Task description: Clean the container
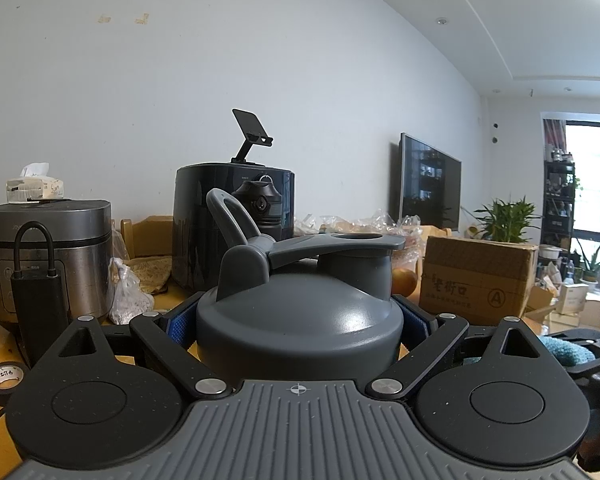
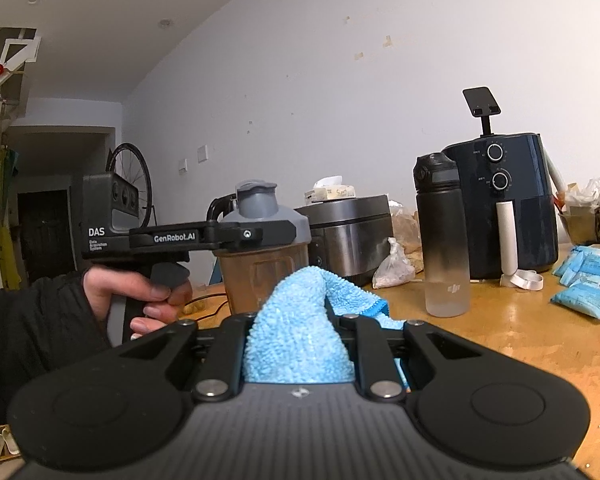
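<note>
- The container is a shaker bottle with a grey screw lid and a see-through brownish body; by the look of it hard plastic, stiff and light, probably empty, though the tinted wall hides the inside; smooth sides are likely to slip if wet
- The flip cap stands open on its hinge and a carry loop sticks up behind it; both are thin parts, poor places to pull on; the broad lid shoulder is the sounder hold
- The left gripper has its jaws spread wide and closed against the lid from both sides, blue pads pressing the lid's edge; the bottle sits upright between them, held above or at the bench; whether its base touches the wood I cannot tell
- The right gripper has its jaws nearly shut, pinching a blue microfibre cloth; the cloth is soft and limp, bunched into a peak that rises past the jaws and droops off to the right
- From the right wrist view the bottle is ahead and slightly left of the cloth, near but apart; no contact yet; wiping the body should call for the left hold to resist sideways push
</note>
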Tool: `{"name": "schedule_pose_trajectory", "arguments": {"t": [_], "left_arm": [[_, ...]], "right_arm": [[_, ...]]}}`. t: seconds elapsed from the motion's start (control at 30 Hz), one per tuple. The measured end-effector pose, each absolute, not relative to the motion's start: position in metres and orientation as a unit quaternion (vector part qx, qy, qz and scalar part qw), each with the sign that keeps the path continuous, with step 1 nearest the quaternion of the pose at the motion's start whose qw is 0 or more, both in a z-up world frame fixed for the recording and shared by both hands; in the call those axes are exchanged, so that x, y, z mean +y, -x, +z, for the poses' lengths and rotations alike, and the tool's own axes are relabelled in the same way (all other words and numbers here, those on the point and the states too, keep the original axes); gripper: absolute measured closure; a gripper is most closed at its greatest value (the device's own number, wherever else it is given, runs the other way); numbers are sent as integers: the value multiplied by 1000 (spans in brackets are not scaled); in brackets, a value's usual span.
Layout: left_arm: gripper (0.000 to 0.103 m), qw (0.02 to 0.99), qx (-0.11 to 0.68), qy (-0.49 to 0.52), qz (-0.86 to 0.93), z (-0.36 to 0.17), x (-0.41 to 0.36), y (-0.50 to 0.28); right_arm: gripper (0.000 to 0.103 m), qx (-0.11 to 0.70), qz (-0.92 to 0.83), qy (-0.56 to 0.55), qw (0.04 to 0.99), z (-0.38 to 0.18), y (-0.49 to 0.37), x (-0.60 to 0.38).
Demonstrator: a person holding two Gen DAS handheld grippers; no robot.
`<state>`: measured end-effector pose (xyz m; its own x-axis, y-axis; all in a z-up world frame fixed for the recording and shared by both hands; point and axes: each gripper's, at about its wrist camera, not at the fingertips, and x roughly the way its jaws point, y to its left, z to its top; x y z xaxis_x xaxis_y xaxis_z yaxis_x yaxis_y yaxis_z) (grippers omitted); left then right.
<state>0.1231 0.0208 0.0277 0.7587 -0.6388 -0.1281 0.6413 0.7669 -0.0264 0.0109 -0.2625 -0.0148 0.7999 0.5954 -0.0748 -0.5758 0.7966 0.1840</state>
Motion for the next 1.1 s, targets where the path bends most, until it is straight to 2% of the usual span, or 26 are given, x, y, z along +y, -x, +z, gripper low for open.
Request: {"name": "schedule_pose_trajectory", "arguments": {"t": [0.47,0.57,1.1], "left_arm": [[7,937,45,-3,-346,23,26,-118],[0,939,50,-10,-340,25,23,-117],[0,961,57,-11,-270,31,11,-101]], "right_arm": [[91,81,302,-76,947,-27,-14,-267],[91,82,302,-76,947,-28,-15,-267],[91,82,299,-78,948,-31,-13,-268]]}}
